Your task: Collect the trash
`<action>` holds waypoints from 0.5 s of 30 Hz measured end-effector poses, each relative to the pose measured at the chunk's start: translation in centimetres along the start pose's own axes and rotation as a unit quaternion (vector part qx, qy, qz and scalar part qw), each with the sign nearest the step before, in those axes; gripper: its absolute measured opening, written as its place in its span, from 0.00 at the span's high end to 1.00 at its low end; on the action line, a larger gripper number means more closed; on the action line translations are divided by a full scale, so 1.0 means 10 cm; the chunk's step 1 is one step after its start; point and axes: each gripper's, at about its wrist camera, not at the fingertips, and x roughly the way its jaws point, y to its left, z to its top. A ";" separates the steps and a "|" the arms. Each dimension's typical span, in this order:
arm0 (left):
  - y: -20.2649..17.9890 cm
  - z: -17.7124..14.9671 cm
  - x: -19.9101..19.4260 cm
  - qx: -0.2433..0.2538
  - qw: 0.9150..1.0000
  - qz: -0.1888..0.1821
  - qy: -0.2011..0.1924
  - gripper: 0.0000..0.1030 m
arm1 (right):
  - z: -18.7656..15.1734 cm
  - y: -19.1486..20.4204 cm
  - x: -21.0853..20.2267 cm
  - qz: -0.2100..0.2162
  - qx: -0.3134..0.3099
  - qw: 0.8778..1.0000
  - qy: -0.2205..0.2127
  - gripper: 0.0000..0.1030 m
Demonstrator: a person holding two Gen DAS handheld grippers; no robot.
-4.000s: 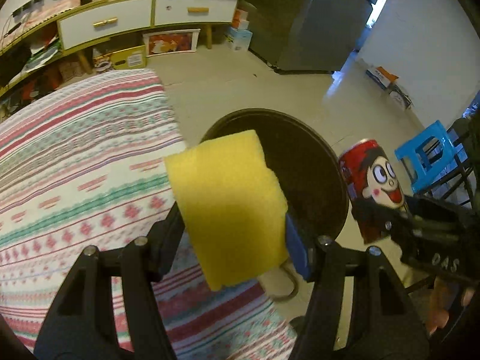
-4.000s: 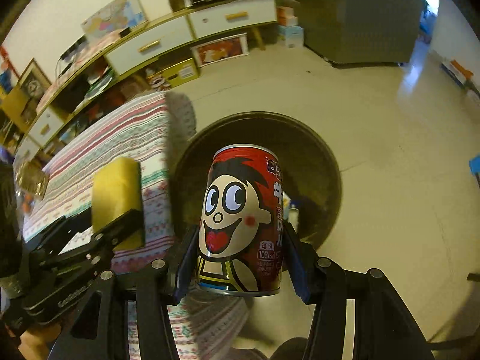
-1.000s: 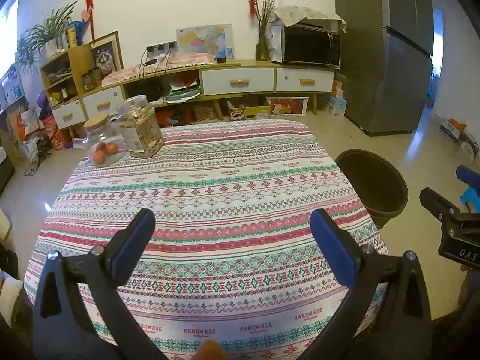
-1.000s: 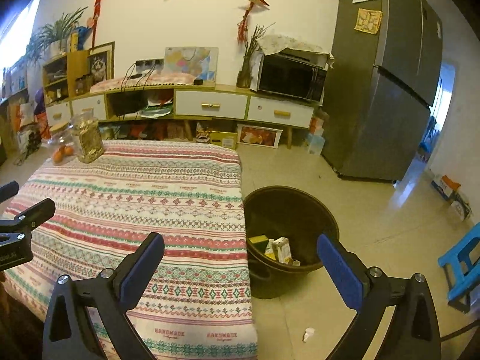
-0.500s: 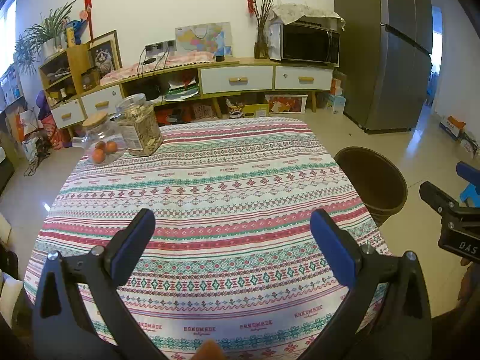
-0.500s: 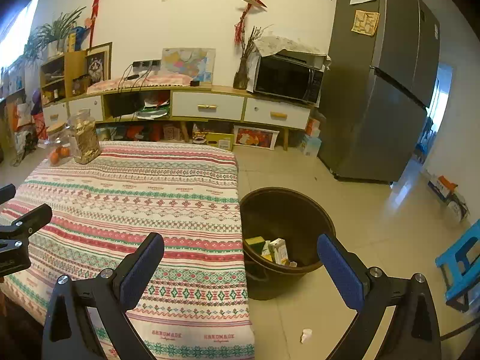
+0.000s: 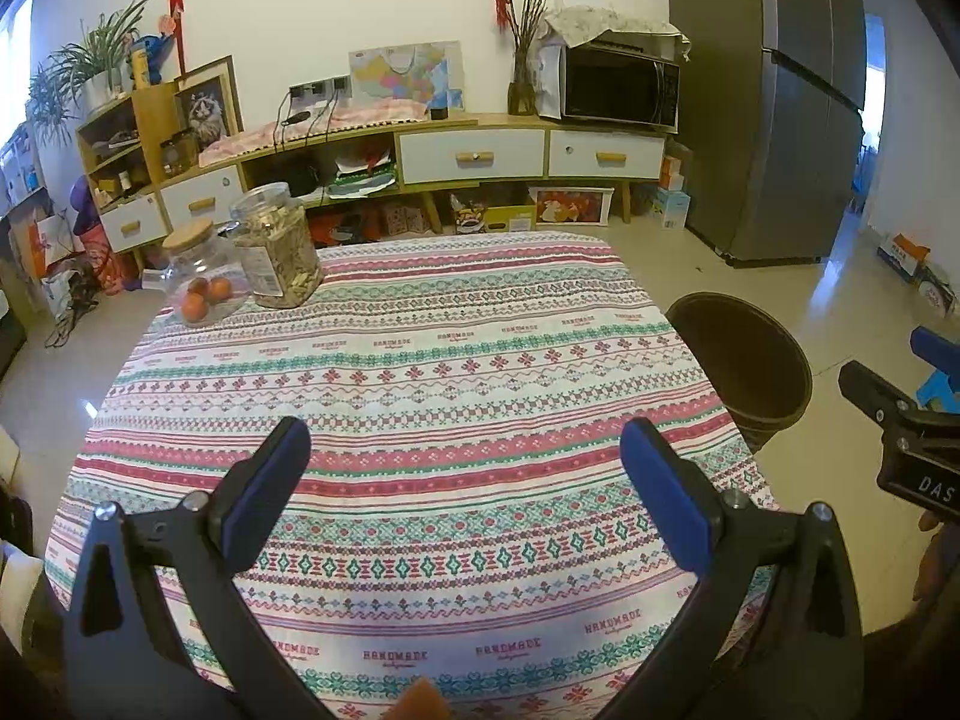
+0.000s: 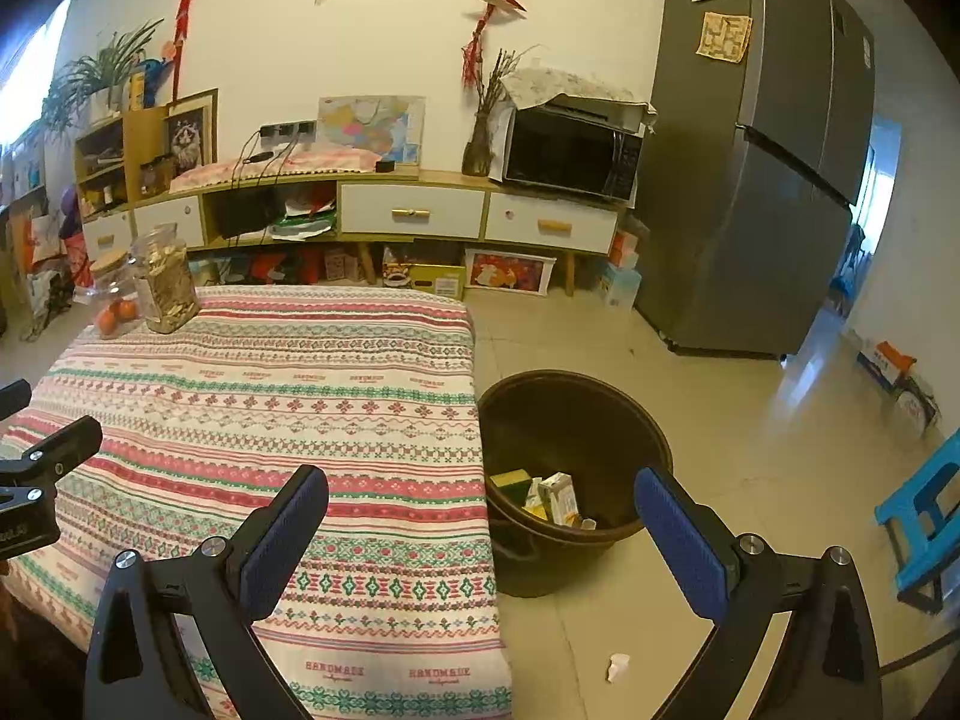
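A dark brown bin stands on the floor just right of the table; inside it lie a yellow sponge and small cartons. The bin also shows in the left wrist view, its inside dark. My left gripper hovers open over the patterned tablecloth, nothing between its blue pads. My right gripper is open and empty, above the table's right edge and the bin. Each gripper's tip shows at the edge of the other's view.
Two glass jars, one holding oranges, stand at the table's far left corner. A small white scrap lies on the floor by the bin. A blue stool is at right; sideboard and fridge behind.
Four seconds ago the left gripper held a yellow sponge and the right a red can over the bin; both are now open, empty and pulled back. Over the last second, almost nothing moved.
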 end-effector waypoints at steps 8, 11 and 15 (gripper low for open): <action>0.00 0.00 0.00 -0.006 1.000 -0.009 0.005 0.00 | 0.00 -0.05 0.02 0.006 0.017 1.000 0.006 0.00; -0.01 0.00 0.00 -0.005 1.000 -0.010 0.005 0.00 | -0.01 -0.07 0.02 0.006 0.020 1.000 0.007 0.00; -0.01 -0.01 0.00 -0.006 1.000 -0.010 0.005 0.00 | -0.01 -0.08 0.02 0.007 0.023 1.000 0.007 0.00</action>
